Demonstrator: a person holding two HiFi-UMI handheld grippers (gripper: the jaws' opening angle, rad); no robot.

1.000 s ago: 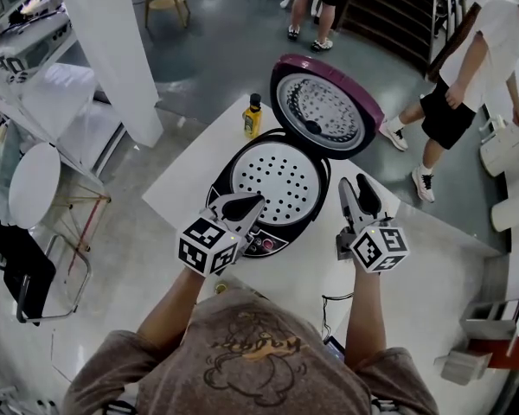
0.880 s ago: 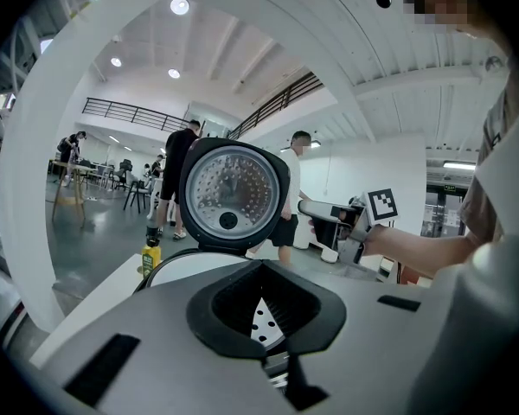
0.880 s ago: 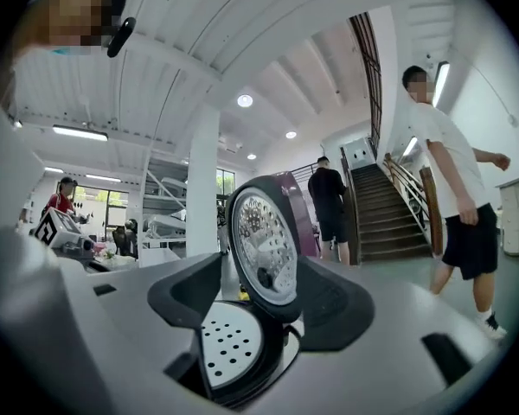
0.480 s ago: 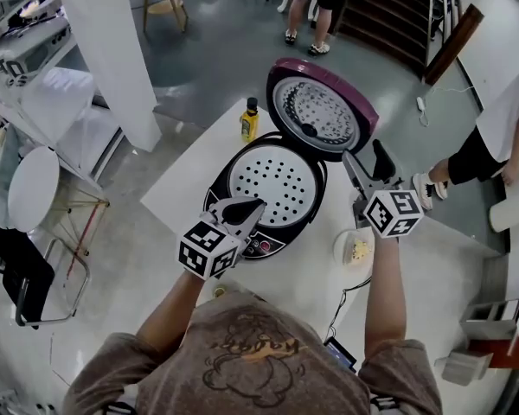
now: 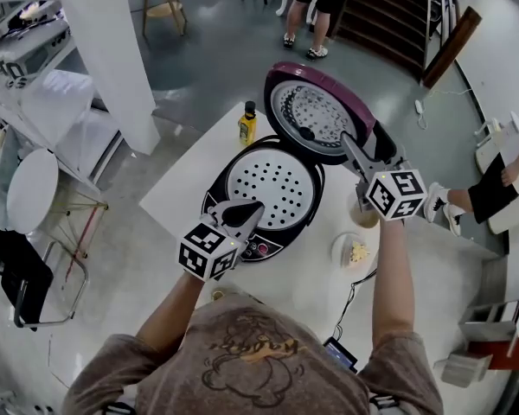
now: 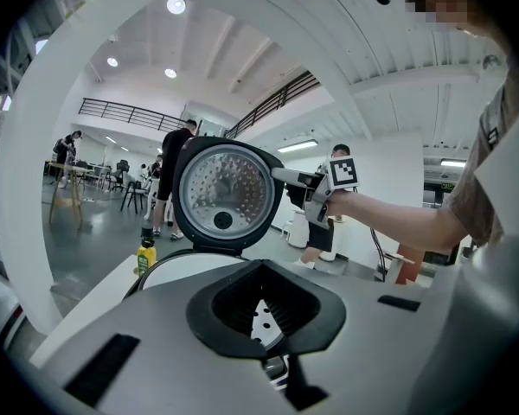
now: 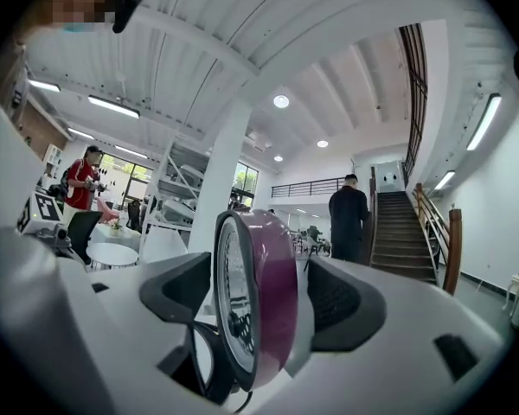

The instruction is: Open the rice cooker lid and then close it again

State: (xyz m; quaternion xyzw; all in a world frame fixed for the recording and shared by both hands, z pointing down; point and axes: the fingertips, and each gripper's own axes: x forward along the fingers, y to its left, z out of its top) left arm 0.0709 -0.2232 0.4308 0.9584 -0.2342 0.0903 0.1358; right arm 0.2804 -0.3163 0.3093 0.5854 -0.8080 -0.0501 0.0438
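Now | white table (image 5: pixel 180 190), grey floor (image 5: pixel 216 67) | left gripper (image 5: pixel 242 212) jaws closed | right gripper (image 5: pixel 363 143) jaws just opened, astride lid (image 5: pixel 316 111)

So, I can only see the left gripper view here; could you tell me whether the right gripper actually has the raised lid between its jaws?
Observer: Yes. The right gripper view shows the purple rim of the lid standing edge-on between the jaws of the right gripper. Those jaws have just been opening and now stand wide, not clamped on the rim.
Operator: Thank you. And could you say where my left gripper sits relative to the cooker?
Observer: In the head view the left gripper is shut with nothing in it. Its tip points over the front edge of the rice cooker, just above the control panel.
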